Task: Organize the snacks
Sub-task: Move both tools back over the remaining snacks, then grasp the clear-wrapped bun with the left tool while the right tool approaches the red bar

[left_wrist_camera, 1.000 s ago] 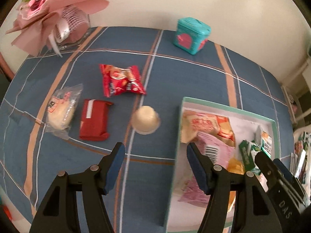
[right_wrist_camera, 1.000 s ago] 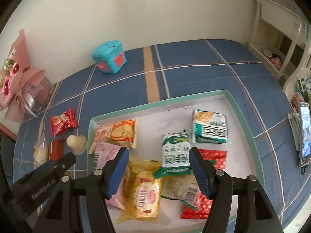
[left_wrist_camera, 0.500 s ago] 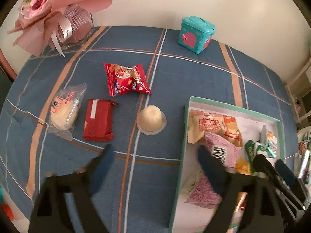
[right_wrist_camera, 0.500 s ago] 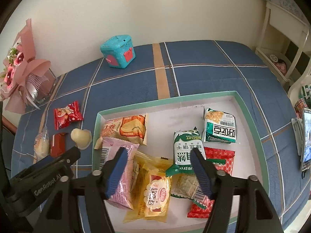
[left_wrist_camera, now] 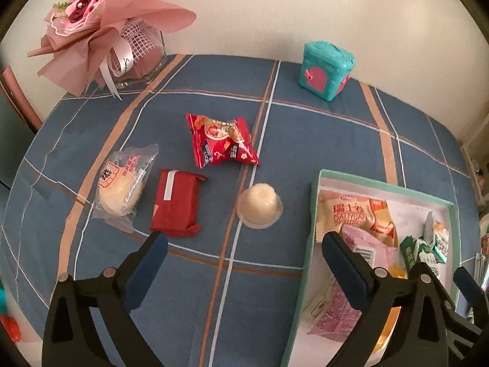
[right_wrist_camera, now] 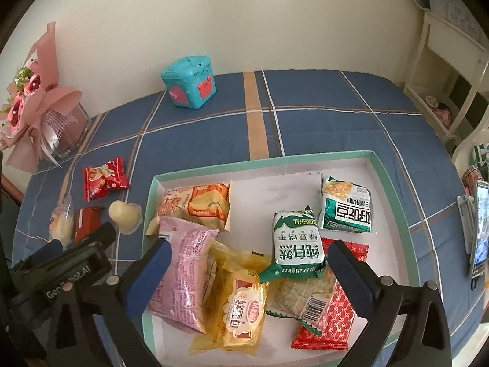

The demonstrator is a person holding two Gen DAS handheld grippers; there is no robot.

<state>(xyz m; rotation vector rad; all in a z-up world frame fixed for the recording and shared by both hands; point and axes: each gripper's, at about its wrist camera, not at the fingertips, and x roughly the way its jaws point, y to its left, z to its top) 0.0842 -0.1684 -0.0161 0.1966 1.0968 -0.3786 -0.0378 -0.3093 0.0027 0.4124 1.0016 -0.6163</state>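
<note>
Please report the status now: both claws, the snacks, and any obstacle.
Left claw open, empty, above the tablecloth. Right claw open, empty, over the tray. Four snacks outside the tray, jelly cup nearest. No obstacle seen.

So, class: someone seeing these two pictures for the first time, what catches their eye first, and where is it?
Probably the green-rimmed tray near the camera, heaped with bright snack packets, a pink packet lying at its left. Next, four loose snacks on the blue plaid tablecloth left of the tray, notably a red packet. At the back wall stand a pink bouquet and a teal box.
</note>
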